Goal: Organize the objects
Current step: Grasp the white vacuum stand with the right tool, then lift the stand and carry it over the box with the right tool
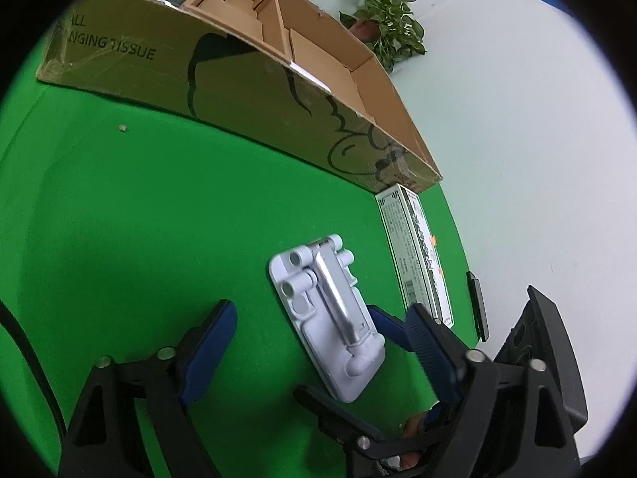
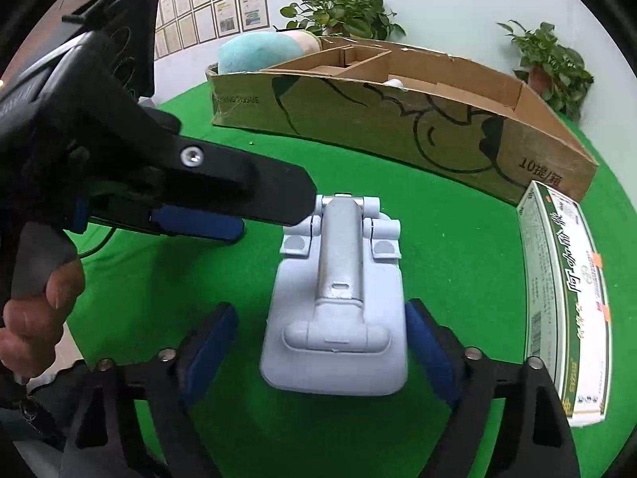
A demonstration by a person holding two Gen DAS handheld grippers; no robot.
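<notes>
A pale lilac folding phone stand (image 2: 338,318) with a silver hinge arm lies flat on the green tabletop (image 2: 458,259). My right gripper (image 2: 320,312) is open and straddles the stand's near end. Its right pad (image 2: 426,342) sits close against the stand's edge, and its left pad (image 2: 217,342) stands clear of it. In the left wrist view the stand (image 1: 326,318) lies ahead between the fingers of my open left gripper (image 1: 320,312), with gaps on both sides. The right gripper (image 1: 338,352) reaches in there from the lower right. In the right wrist view the left gripper (image 2: 274,217) hovers over the stand's far left corner.
A long open cardboard box with dividers (image 2: 398,119) spans the back of the table (image 1: 99,219). A green-and-white carton (image 2: 565,298) lies to the stand's right. Potted plants (image 2: 342,12) and a teal plush (image 2: 254,53) sit behind the box. A hand (image 2: 36,310) grips the left tool's handle.
</notes>
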